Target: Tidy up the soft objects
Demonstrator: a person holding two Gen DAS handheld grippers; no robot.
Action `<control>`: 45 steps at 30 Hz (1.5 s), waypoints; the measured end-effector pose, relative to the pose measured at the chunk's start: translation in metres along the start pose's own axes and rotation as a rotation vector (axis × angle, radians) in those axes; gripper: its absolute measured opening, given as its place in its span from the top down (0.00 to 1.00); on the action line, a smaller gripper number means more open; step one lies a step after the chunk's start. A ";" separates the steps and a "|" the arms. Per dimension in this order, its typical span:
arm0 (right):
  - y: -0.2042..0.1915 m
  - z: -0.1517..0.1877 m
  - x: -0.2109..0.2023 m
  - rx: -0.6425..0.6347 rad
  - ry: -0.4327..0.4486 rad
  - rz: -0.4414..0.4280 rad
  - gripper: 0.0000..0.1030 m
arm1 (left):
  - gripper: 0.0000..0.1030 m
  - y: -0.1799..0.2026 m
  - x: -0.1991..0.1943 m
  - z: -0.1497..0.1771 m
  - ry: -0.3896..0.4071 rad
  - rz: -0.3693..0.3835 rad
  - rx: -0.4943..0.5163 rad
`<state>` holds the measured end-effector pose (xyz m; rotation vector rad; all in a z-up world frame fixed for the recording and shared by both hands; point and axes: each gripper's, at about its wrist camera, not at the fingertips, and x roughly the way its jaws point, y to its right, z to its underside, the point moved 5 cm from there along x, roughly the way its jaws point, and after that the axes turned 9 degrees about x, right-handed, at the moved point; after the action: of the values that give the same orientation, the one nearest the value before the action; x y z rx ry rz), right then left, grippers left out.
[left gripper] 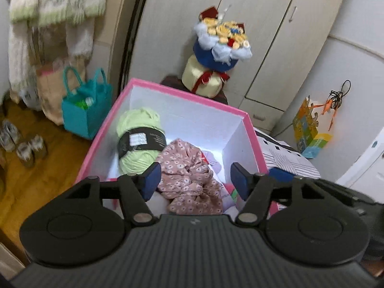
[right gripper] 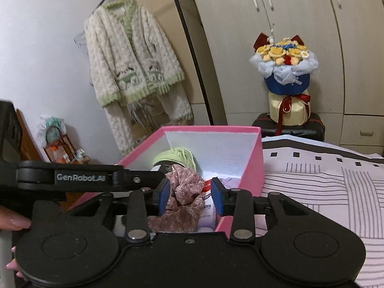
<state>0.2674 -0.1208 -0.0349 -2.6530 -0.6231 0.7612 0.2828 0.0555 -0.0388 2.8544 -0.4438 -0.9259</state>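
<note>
- The floral cloth (left gripper: 189,175) is shown crumpled inside the pink box (left gripper: 182,91), at its near end; its long axis is judged to run from 12 toward 6 o'clock.
- A green yarn skein (left gripper: 139,139) lies just beside it, at about 10 o'clock.
- The left gripper (left gripper: 195,180) is seen with jaws apart, the cloth lying between and below them, unpressed.
- The right gripper (right gripper: 190,198) is likewise parted; the cloth (right gripper: 184,196) hangs between its pads, touching the 9 o'clock pad (right gripper: 165,196) only.
- Both grippers are about equally near.
</note>
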 end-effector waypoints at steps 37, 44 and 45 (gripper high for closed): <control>0.001 0.049 -0.200 -0.095 0.134 0.468 0.00 | 0.01 0.104 -0.159 0.063 0.103 -0.151 0.320; 0.007 0.071 -0.217 -0.022 0.171 0.513 0.00 | 0.01 0.105 -0.156 0.084 0.119 -0.186 0.312; 0.008 0.072 -0.220 -0.015 0.180 0.524 0.00 | 0.01 0.105 -0.155 0.086 0.116 -0.178 0.306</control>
<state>0.0613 -0.2223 -0.0035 -2.8844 0.1253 0.6293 0.0870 0.0023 -0.0023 3.2509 -0.3497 -0.7699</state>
